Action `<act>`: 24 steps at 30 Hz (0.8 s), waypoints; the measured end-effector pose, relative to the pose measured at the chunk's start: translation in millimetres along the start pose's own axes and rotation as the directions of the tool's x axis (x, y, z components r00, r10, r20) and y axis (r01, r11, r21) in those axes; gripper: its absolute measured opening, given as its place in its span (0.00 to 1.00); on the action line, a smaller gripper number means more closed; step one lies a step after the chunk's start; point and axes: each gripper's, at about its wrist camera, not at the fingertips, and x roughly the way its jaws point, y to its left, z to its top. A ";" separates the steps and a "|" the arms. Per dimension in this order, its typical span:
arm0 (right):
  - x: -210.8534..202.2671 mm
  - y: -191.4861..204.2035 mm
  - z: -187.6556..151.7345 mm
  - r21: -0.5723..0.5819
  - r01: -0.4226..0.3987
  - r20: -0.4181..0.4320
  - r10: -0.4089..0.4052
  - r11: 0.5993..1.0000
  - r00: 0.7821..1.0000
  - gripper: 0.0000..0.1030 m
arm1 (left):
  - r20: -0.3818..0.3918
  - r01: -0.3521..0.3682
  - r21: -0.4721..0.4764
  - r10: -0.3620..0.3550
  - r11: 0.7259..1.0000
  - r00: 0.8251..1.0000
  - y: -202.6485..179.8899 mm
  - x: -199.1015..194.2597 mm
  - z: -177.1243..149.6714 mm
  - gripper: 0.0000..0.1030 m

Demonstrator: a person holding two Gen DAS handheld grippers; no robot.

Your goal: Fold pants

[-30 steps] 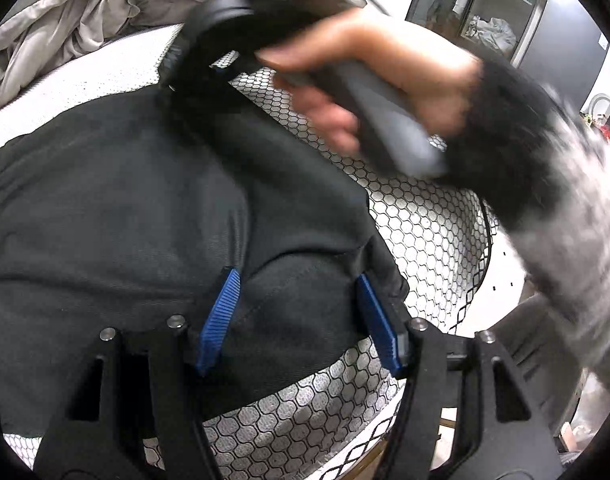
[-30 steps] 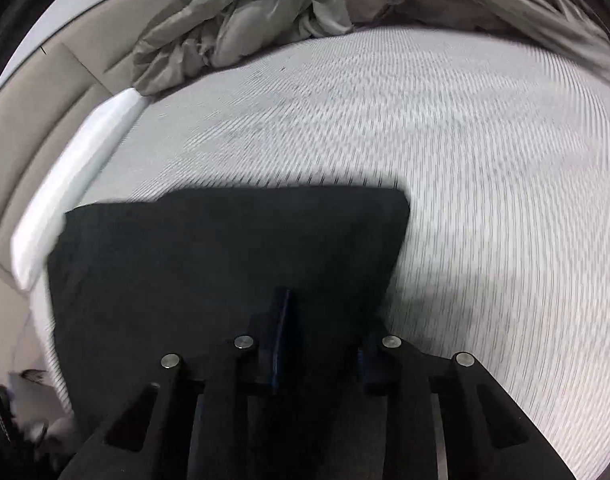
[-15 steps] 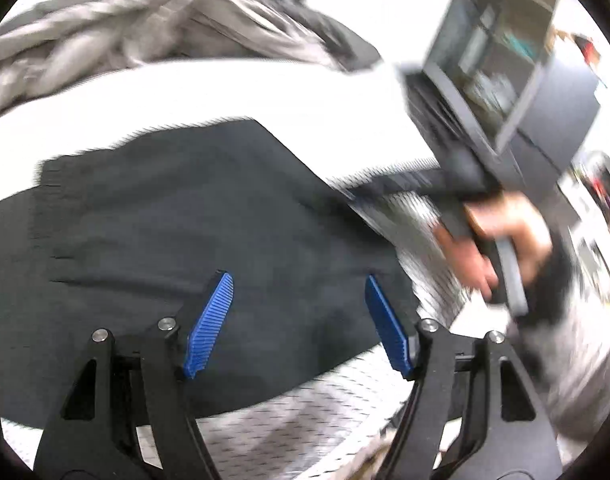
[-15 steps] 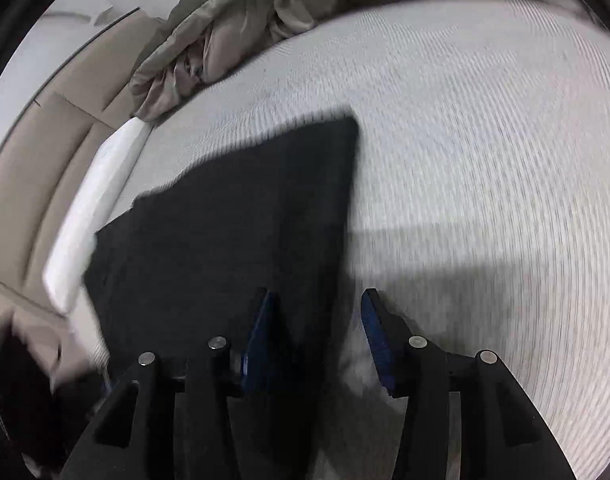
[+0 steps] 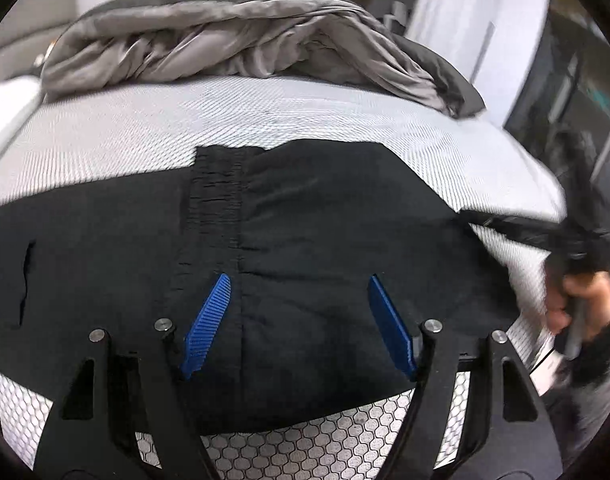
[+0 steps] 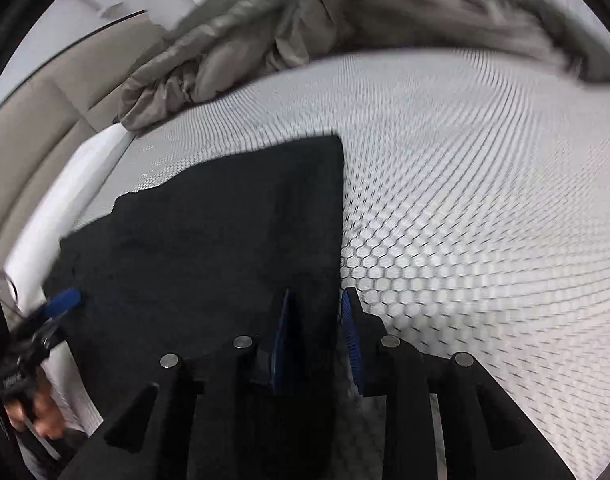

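Note:
The black pants (image 5: 305, 248) lie folded on the white honeycomb-patterned mattress (image 5: 185, 128), elastic waistband (image 5: 217, 196) showing on top. My left gripper (image 5: 299, 284) is open above the near part of the pants, nothing between its blue pads. My right gripper (image 6: 315, 300) has its jaws narrowly apart around the right edge of the pants (image 6: 225, 240); the cloth runs between its pads. In the left wrist view the right gripper (image 5: 577, 240) shows blurred at the pants' right corner. The left gripper (image 6: 61, 300) shows at the left edge of the right wrist view.
A crumpled grey duvet (image 5: 233, 32) is heaped at the far side of the mattress, also in the right wrist view (image 6: 265, 36). A beige headboard (image 6: 45, 112) and white pillow edge (image 6: 65, 200) lie to the left. The mattress front edge (image 5: 325, 440) is just below my left gripper.
My left gripper has let go of the pants, opened and pulled back. My right gripper has swung off to the pants' right edge, and its jaws have narrowed on the cloth since half a second ago.

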 end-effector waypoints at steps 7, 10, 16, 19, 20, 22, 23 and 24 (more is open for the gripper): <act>-43.4 64.8 -45.5 -0.228 -0.123 0.046 0.137 0.966 0.990 0.42 | -0.114 0.066 0.288 -0.034 0.955 0.993 -62.7 43.5 -17.1 0.67; -16.3 78.8 -69.0 -0.313 -0.094 -0.068 0.076 0.945 0.995 0.42 | -0.161 0.151 0.233 -0.115 0.961 0.980 -42.8 42.5 -21.8 0.60; -33.7 44.5 -90.6 -0.392 0.085 -0.017 -0.100 0.916 0.995 0.45 | -0.167 0.157 0.179 -0.127 0.971 0.978 -7.9 17.4 -36.6 0.55; -39.9 34.4 -89.1 -0.332 0.046 -0.042 -0.063 0.942 0.997 0.45 | -0.158 0.144 0.150 -0.120 0.978 0.980 -0.8 15.9 -26.3 0.55; -44.1 39.7 -85.4 -0.315 0.044 -0.022 -0.054 0.948 0.998 0.45 | -0.148 0.142 0.145 -0.120 0.979 0.982 -1.0 14.7 -22.1 0.55; -53.8 55.3 -78.7 -0.293 0.016 0.037 -0.005 0.956 0.999 0.45 | -0.099 0.128 0.126 -0.116 0.984 0.988 -2.9 12.1 -7.0 0.55; -54.4 64.5 -73.8 -0.287 0.002 0.061 0.016 0.958 0.998 0.45 | -0.090 0.120 0.113 -0.110 0.986 0.990 -3.9 15.0 -1.3 0.55; -53.1 72.6 -69.5 -0.278 -0.012 0.069 0.033 0.961 0.997 0.45 | -0.093 0.111 0.103 -0.101 0.988 0.991 -4.5 21.0 5.0 0.55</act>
